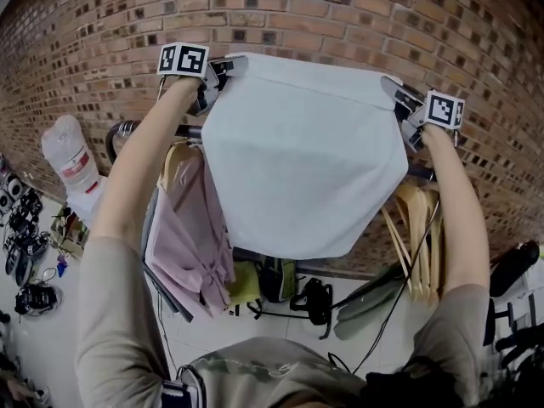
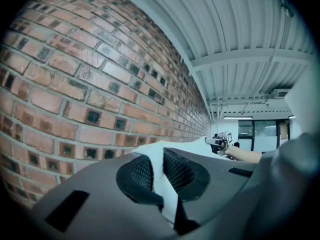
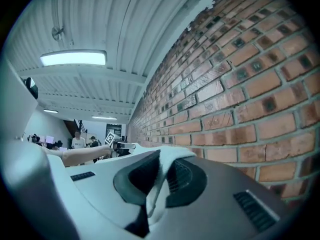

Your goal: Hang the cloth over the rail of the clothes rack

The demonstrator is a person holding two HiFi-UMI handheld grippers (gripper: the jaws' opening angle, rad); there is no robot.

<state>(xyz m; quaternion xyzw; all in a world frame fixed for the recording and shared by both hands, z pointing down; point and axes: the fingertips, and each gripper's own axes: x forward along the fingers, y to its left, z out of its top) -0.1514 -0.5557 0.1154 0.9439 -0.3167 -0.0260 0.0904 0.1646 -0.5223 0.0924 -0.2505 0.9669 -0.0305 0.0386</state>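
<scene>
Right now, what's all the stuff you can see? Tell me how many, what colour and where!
cloth: one, white, spread in front of the wall
brick wall: one, red-brown, behind everything
rail: one, dark, behind the cloth
garment: one, pink, hanging on the rail, left
hangers: several, pale wood, hanging at the right
big bottle: one, whitish, on the floor, far left
bags: a few, dark, on the floor below
left hand-held gripper: one, grey, shut on the cloth's top left corner
right hand-held gripper: one, grey, shut on the cloth's top right corner
</scene>
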